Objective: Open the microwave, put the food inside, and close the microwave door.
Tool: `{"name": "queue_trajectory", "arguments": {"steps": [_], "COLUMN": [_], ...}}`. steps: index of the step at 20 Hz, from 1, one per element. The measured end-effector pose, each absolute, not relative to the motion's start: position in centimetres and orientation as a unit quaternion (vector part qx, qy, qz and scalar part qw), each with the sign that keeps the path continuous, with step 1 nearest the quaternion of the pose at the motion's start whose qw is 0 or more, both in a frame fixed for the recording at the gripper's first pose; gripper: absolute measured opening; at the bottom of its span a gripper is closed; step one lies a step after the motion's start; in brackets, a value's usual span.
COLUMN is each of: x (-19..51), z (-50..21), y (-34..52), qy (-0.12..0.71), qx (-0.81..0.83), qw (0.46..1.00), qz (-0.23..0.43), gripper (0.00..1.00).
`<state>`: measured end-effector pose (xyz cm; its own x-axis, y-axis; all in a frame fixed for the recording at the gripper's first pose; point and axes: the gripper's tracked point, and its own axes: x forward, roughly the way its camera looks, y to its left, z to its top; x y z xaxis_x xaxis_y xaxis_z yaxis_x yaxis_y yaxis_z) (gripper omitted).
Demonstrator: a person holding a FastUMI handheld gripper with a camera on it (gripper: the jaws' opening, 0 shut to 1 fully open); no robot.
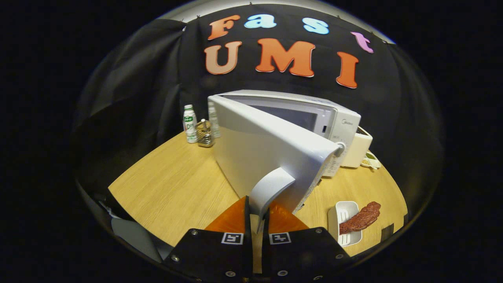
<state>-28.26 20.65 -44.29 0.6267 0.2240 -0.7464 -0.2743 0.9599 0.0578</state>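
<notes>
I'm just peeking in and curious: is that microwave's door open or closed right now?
Open, partway. The door swings out from the microwave, baring its cavity, and the tool is closed on the door's handle.

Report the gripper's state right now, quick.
Gripper: shut on the microwave door handle, both fingers pressing it, with the door swung partly open.

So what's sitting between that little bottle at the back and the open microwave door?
In the gripper view, a small metal rack stands on the table between the bottle and the microwave door, whose handle the jaws grip.
</notes>
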Motion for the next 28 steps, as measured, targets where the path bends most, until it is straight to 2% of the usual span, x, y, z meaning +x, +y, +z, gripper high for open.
{"name": "queue_trajectory", "arguments": {"steps": [4, 6, 7, 9, 10, 12, 16, 19, 24, 28], "x": [-31.4, -32.8, -34.2, -37.9, -38.4, -38.0, -37.4, -35.0, -31.6, -29.5], "z": [-42.7, -42.4, -42.1, -41.5, -41.0, -40.5, -38.3, -37.4, -41.1, -43.8], "y": [25.3, 25.4, 25.9, 27.4, 27.5, 26.3, 23.2, 18.0, 8.8, 2.0], "qy": [0.408, 0.410, 0.419, 0.444, 0.440, 0.438, 0.454, 0.465, 0.524, 0.570], "qx": [-0.115, -0.162, -0.161, -0.151, -0.153, -0.155, -0.106, -0.082, -0.026, 0.006], "qw": [0.871, 0.850, 0.832, 0.792, 0.793, 0.798, 0.809, 0.828, 0.830, 0.805], "qz": [0.247, 0.289, 0.327, 0.390, 0.393, 0.384, 0.359, 0.303, 0.188, 0.164], "gripper": [0.09, 0.14, 0.21, 0.23, 0.24, 0.20, 0.20, 0.25, 0.36, 0.40]}}
